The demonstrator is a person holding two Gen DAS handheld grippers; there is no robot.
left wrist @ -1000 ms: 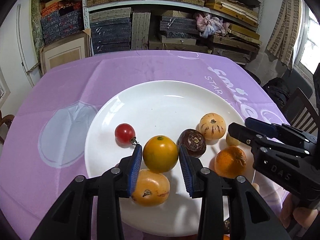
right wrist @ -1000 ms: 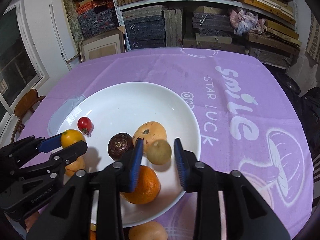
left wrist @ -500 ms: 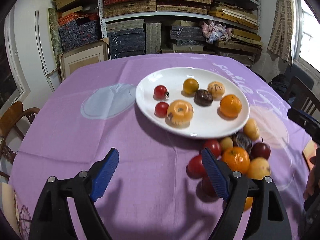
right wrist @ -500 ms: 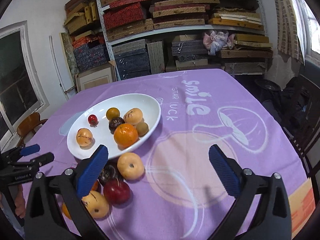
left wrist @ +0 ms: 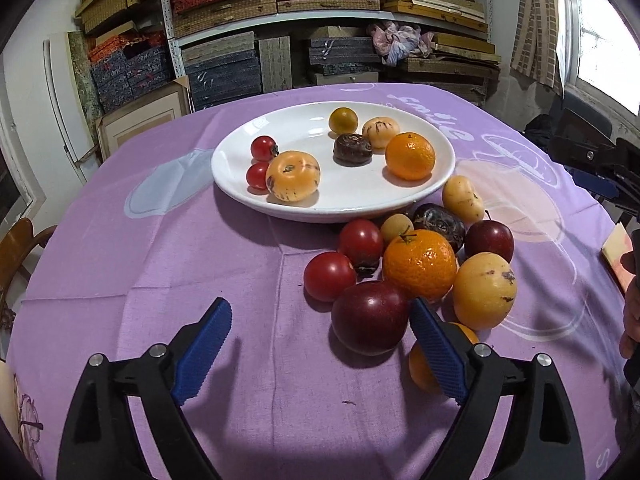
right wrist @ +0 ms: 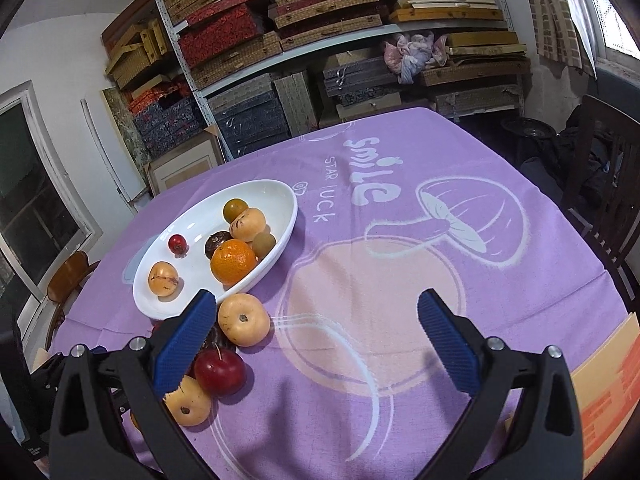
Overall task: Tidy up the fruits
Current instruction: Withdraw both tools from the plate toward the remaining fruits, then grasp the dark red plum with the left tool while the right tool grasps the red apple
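Observation:
A white plate (left wrist: 352, 204) on the purple cloth holds several fruits: two small red tomatoes, a yellow-orange fruit (left wrist: 293, 176), a dark passion fruit (left wrist: 352, 149), an orange (left wrist: 410, 156). A loose pile lies in front of it: a dark red plum (left wrist: 370, 317), an orange (left wrist: 419, 264), tomatoes (left wrist: 329, 276), yellow fruits (left wrist: 484, 290). My left gripper (left wrist: 320, 344) is open and empty, just before the plum. My right gripper (right wrist: 316, 344) is open and empty over the cloth, right of the pile (right wrist: 243, 319) and plate (right wrist: 160, 304).
Shelves of stacked boxes (left wrist: 280, 20) stand behind the table. Wooden chairs stand at the left (left wrist: 16, 248) and at the right (right wrist: 612, 184). An orange-and-cream card (right wrist: 600, 400) lies at the table's right edge. The right gripper shows at the left wrist view's right edge (left wrist: 600, 168).
Both grippers have pulled back from the plate and opened wide, leaving the fruits they were around on the plate. In the last half second the left one has moved closer to the pile.

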